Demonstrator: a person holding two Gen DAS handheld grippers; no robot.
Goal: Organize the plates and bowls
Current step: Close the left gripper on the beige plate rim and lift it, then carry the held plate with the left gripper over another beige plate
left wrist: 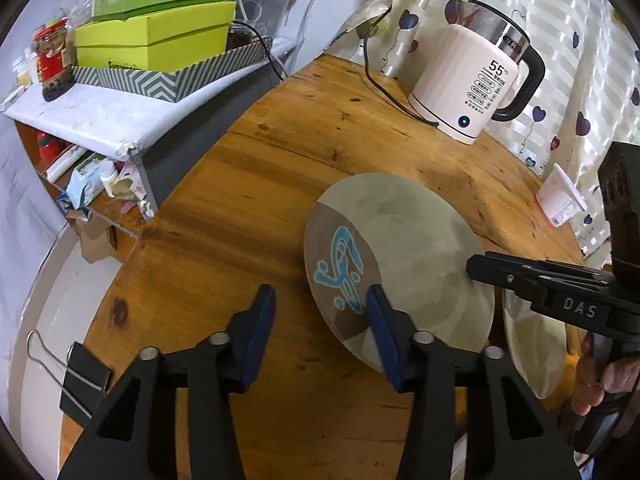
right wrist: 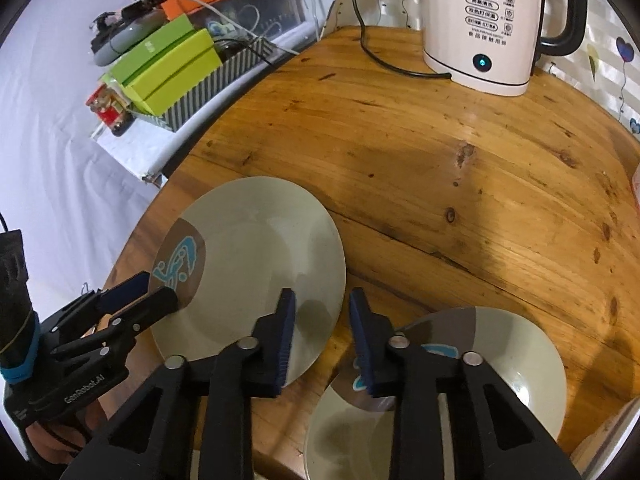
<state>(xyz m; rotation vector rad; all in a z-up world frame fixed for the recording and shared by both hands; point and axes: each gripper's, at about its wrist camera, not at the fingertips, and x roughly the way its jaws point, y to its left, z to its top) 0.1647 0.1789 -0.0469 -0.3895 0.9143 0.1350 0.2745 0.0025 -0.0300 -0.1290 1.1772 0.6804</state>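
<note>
The left gripper (left wrist: 316,324) is nearest its camera, fingers spread wide and holding nothing. Its right blue pad (left wrist: 382,340) lies across the near rim of the plate (left wrist: 400,264), at the brown patch with the blue mark, while the left pad stands over bare table (left wrist: 208,208). From the right wrist view the same left gripper (right wrist: 150,286) appears to straddle that rim at the patch, one finger above and one below, not yet closed; whether a pad touches the plate I cannot tell.

The right gripper (right wrist: 322,324) is also spread wide and empty. Its left pad (right wrist: 286,340) overlaps the plate's (right wrist: 256,264) opposite edge, and its right pad sits above a second plate (right wrist: 512,356), with a third (right wrist: 344,436) partly under it at the table's near edge.

So the plate lies between the two grippers, flat on the wood. The left looks better placed: the rim is already inside its gap, so closing there should grip it. The kettle (left wrist: 476,72) stands well apart at the back.
</note>
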